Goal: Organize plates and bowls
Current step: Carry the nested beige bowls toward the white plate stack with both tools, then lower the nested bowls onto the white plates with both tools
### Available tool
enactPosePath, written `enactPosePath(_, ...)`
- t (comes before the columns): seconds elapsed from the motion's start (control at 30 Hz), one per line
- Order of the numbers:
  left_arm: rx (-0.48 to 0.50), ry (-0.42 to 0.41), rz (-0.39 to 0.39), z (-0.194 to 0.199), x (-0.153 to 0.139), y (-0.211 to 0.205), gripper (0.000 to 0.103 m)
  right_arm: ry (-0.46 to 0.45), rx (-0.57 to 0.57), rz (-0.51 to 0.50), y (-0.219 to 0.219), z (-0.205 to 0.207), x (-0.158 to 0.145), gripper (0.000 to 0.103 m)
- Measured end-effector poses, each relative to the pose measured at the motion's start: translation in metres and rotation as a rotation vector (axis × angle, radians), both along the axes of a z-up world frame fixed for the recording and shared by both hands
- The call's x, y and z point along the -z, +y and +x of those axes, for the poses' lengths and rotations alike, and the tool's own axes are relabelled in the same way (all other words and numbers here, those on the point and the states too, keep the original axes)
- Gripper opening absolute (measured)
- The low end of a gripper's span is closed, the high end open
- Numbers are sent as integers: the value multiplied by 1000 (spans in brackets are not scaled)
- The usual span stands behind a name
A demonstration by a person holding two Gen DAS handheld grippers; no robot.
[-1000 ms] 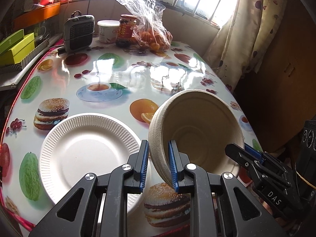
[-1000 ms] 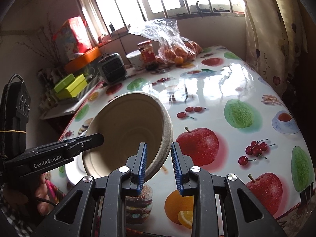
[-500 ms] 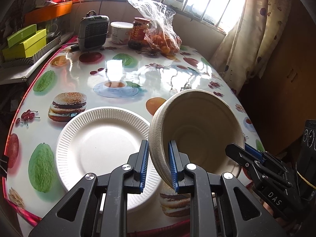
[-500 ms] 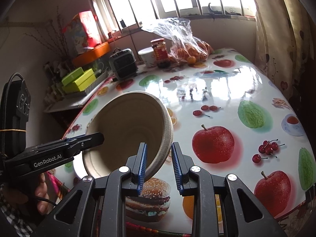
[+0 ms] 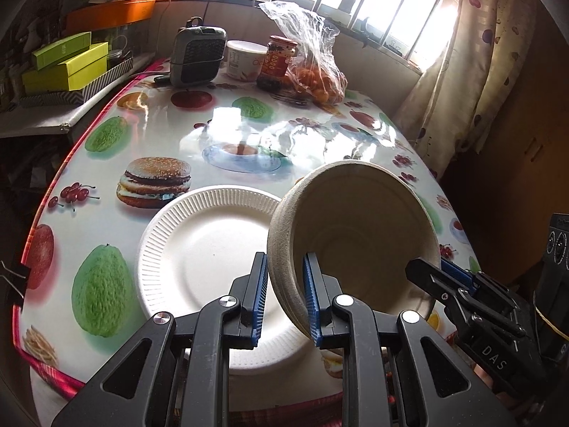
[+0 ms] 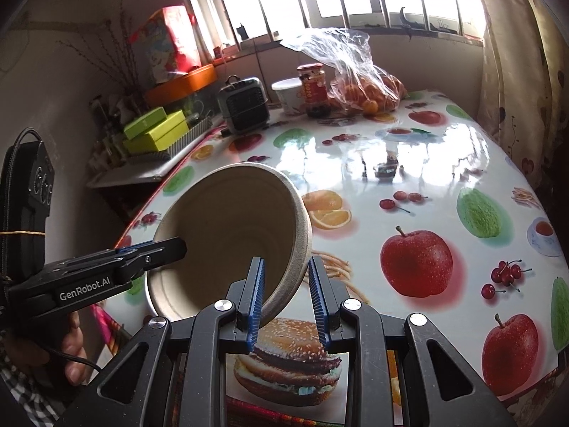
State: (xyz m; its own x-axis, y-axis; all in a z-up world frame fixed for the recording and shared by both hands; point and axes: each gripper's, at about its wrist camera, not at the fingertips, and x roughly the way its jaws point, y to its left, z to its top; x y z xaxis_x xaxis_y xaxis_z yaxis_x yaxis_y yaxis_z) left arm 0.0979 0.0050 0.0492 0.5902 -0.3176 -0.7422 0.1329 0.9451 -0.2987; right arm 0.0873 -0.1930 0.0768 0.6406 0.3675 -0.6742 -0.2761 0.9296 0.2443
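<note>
Up close, two handheld grippers share one beige bowl (image 5: 359,245) above the near edge of a fruit-print table (image 5: 249,131). Blue pads of the left gripper (image 5: 284,299) are clamped on the bowl's rim on one side; the right gripper (image 6: 286,299) has the opposite rim between its pads, the left one pressing on the wall while a sliver of daylight shows at the other, so its hold looks lighter. Tipped on its side, the bowl is carried clear of the table with its mouth turned toward the right gripper. Just beside it, partly beneath its lower edge in the left view, a white ribbed paper plate (image 5: 199,249) lies flat on the cloth. Farther back stand a small grey heater (image 5: 197,55), a white tub (image 5: 245,60), a red-lidded jar (image 5: 277,60) and a clear bag of oranges (image 5: 316,71) under the window. By the look of it, the carrying step is in hand: the bowl is being brought to the plate. Next, it would need levelling, centring over the plate and lowering before both grips let go.
</note>
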Motion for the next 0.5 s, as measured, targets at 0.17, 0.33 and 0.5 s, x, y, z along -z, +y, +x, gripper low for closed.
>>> enactPosePath(0.17, -23, 0, -1, -3, 1, 12, 21, -2, -22, -3, 11, 3, 1, 25)
enactPosePath(0.33, -47, -1, -9, -5, 2, 23, 21, -4, -46, -7, 23, 5, 1, 25)
enactPosePath(0.5, -69, 0, -8, -6, 3, 34, 21, 1, -71, -14, 34, 9, 2, 25)
